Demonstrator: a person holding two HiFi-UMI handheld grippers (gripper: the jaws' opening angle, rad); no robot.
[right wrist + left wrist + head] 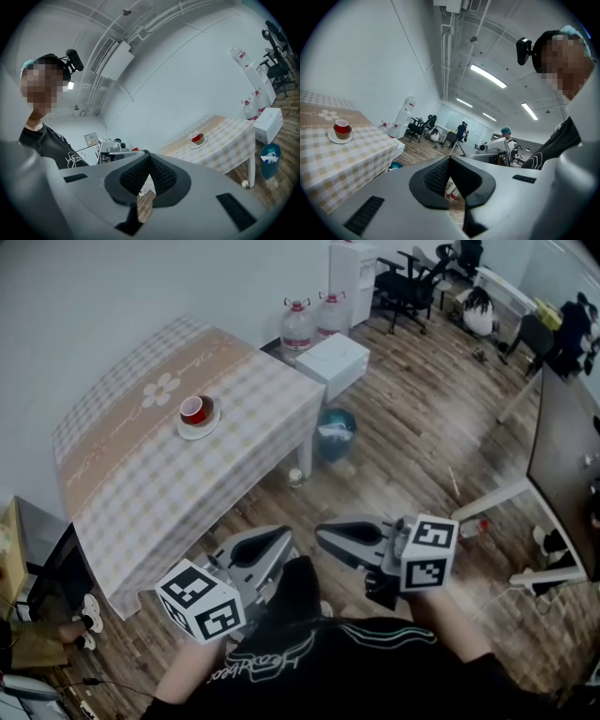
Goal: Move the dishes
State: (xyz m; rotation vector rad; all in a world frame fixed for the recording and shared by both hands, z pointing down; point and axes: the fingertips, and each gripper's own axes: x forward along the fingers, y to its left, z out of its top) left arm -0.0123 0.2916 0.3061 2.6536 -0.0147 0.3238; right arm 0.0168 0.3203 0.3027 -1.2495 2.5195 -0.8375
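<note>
From the head view I see both tools held low and close to my body, over the wood floor and well apart from the table [141, 493], which wears a checked cloth. The left gripper [284, 536] and the right gripper [322, 532] point toward each other, tips near but not touching. On the table the red cup [195, 410] sits upright on the white saucer [199, 426], near the wall side of the cloth, just beside a printed flower. Beyond the table's far corner stand 2 water jugs [297, 326], a white box [333, 362] and a teal bin [335, 432] on the floor. In the left gripper view, the left gripper [450, 158] has its 2 jaws pressed together at the tips, with nothing pinched between them; the red cup [341, 127] on its white saucer [339, 138] shows far off at the left, on the table [333, 161]. In the right gripper view, the right gripper [149, 154] likewise has its jaws pressed tip to tip on nothing, and the red cup [198, 138] with the white saucer [196, 143] rests on the table [229, 140] well beyond them, at the right.
</note>
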